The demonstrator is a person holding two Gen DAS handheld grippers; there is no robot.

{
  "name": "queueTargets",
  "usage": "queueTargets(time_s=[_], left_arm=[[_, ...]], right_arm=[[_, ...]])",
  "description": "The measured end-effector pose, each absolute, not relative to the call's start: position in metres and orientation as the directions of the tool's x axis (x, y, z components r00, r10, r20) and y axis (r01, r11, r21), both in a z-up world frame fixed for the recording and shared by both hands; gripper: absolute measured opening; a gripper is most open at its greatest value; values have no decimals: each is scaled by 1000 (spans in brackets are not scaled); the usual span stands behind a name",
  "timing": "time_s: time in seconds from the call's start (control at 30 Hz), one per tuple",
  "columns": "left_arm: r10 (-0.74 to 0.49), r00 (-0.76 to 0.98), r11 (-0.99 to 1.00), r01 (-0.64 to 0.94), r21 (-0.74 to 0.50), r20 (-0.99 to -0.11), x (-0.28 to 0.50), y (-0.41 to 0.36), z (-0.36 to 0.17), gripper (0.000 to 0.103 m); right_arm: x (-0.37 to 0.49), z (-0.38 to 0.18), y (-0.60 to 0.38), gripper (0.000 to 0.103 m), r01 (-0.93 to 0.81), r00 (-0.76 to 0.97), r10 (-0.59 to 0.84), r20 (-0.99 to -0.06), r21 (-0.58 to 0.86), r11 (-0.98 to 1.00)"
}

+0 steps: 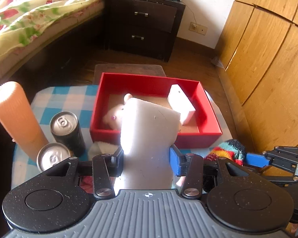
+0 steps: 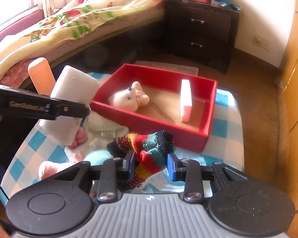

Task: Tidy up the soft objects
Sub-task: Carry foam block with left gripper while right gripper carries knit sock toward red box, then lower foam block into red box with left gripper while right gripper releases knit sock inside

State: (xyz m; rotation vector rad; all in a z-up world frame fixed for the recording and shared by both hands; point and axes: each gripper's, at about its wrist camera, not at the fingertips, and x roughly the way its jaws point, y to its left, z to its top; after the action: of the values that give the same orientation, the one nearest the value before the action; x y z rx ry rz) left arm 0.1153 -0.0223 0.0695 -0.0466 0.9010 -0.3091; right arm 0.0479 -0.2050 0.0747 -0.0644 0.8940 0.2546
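White foam block is sitting clamped in left gripper over red box's near edge; right gripper is pinching striped sock.

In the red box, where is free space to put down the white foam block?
Free floor in the red box: between the plush toy and the upright foam piece. Crowded: cloth in front of the box, with white fabric.
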Motion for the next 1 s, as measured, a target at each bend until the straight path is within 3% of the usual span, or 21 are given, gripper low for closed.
queueTargets(time_s=[0.6, 1.0], left_arm=[[-282, 593, 957, 233, -174, -754, 180, -45, 63, 48], [-267, 592, 961, 227, -160, -760, 213, -56, 52, 48]], right_arm=[[127, 94, -230, 10, -137, 668, 127, -734, 46, 989], [166, 71, -224, 10, -121, 632, 93, -769, 22, 992]])
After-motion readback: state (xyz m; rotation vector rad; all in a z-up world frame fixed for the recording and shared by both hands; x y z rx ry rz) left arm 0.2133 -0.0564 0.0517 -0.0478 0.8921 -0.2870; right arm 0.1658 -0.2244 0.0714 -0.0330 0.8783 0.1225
